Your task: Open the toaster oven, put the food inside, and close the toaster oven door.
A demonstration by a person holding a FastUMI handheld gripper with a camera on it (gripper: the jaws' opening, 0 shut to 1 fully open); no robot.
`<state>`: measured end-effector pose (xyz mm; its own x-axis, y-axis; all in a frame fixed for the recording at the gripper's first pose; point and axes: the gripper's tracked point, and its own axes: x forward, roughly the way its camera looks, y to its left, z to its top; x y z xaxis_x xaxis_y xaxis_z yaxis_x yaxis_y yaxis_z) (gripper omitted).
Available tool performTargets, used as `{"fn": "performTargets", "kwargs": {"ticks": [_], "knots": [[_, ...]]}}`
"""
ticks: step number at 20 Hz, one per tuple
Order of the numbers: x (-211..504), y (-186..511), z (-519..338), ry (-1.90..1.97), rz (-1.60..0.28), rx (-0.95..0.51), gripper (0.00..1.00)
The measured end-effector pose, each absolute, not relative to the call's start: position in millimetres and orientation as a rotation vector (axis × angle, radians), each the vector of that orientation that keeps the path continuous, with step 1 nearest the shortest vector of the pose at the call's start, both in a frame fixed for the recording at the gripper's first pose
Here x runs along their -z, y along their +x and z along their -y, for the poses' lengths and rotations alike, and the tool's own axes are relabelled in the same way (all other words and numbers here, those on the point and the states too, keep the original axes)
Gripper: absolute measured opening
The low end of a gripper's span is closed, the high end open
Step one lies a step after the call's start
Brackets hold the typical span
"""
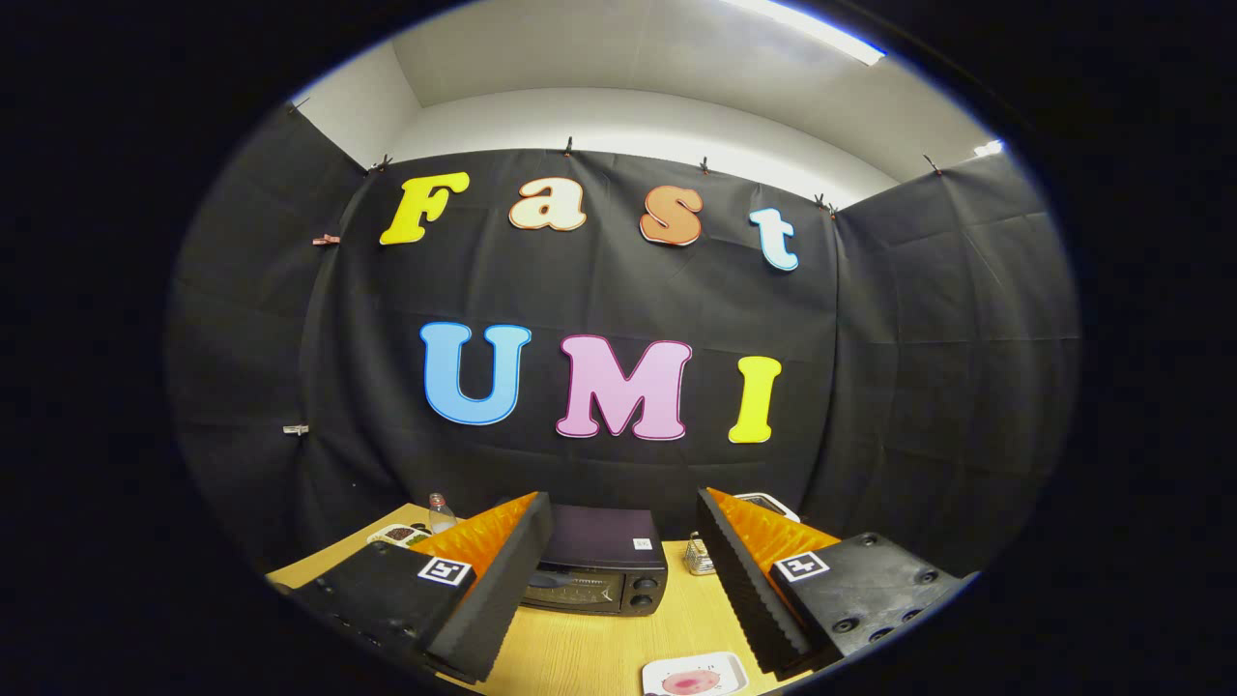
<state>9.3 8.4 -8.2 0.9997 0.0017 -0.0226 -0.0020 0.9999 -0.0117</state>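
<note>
While the fingers [623, 580] hang spread wide with nothing between them, the black toaster oven [597, 565] sits beyond them on the wooden counter [580, 652], its door shut. Nearer, between the fingertips, a small white plate with pink food [694, 675] lies on the counter. A little bottle [441, 512] stands off to the oven's left.

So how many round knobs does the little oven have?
2 knobs, one above the other, on the toaster oven front: upper knob, lower knob. The left finger of the open gripper may hide more.
</note>
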Motion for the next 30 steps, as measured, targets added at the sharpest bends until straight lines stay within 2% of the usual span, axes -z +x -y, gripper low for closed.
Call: {"fn": "performTargets", "kwargs": {"ticks": [23,30], "knots": [[19,13,-12,-0.035,-0.054,0.051,0.98],[29,58,-26,0.016,-0.061,0.041,0.97]]}}
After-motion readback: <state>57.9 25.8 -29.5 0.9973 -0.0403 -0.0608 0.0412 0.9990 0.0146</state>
